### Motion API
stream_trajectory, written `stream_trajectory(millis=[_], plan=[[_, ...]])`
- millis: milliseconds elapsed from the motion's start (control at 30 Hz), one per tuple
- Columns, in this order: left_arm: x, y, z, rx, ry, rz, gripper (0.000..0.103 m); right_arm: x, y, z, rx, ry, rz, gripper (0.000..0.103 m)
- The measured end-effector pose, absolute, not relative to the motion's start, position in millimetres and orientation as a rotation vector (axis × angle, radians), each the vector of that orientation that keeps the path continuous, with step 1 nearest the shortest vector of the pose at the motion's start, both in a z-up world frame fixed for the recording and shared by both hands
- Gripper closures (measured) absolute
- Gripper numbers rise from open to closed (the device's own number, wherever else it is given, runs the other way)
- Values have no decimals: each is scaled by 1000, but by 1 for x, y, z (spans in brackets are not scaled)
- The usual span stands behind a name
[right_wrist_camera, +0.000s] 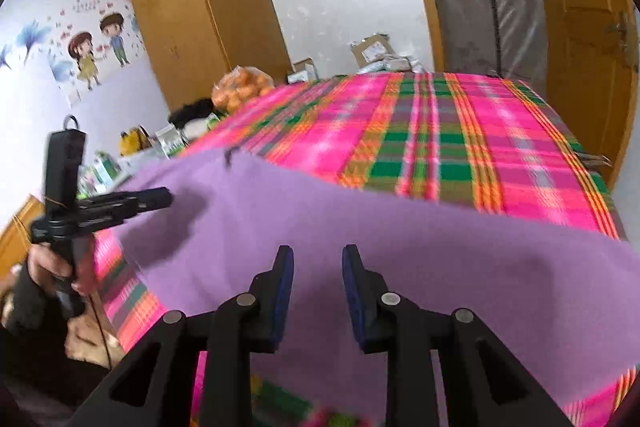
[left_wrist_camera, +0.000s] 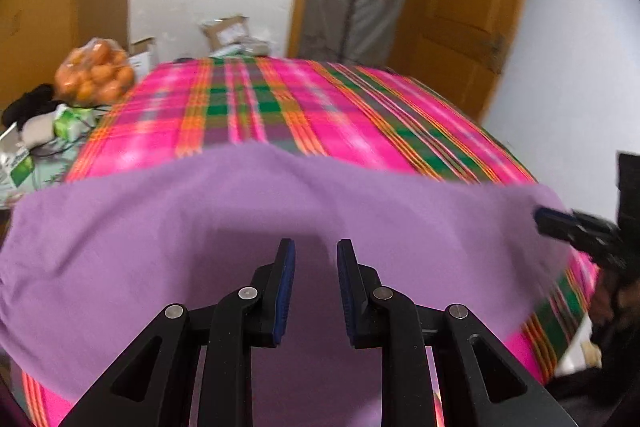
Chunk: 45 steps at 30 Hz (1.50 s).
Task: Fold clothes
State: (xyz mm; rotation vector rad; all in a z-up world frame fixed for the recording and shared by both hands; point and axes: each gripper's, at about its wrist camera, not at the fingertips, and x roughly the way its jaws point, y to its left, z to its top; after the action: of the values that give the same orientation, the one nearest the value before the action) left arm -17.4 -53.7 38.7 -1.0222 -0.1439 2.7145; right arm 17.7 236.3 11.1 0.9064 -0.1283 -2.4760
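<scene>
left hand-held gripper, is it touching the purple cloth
Cannot tell. The left wrist view shows the left hand-held gripper open over the purple cloth, nothing between its fingers; neither view shows contact or a gap plainly.

left tool: black linkage arms, blue pads, silver pivot screws | right tool: same | dark sleeve

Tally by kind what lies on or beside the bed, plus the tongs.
Purple garment: 1
Plaid blanket: 1
Bag of oranges: 1
Cardboard boxes past the bed's far edge: at least 2, blurred
Tongs, both open above the garment: 2, left tongs and right tongs
Total: at least 7
</scene>
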Motion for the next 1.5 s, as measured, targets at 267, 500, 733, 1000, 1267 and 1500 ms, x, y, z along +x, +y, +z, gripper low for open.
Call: stream_trajectory(millis=[267,500,733,1000,1267,1500], plan=[[-51,-102,14,-1216,-254,2783,80,-41,178,25,950,-115,-2345,76],[-51,-131,18,-1181,-294,2851,80,-101,121,27,1011,-35,-2261,76],[-66,-165,7,-1214,-504,2828,80,-152,82,-2,1162,-37,-2131,76],[-67,-171,6,-1198,-554,2805,80,-164,65,-15,1154,18,-2102,99],[-63,-173,5,-1186,-588,2789,80,-182,94,-18,1178,-169,-2137,101],[-63,-175,5,-1183,-596,2785,80,-182,101,-16,1198,-224,-2141,100]])
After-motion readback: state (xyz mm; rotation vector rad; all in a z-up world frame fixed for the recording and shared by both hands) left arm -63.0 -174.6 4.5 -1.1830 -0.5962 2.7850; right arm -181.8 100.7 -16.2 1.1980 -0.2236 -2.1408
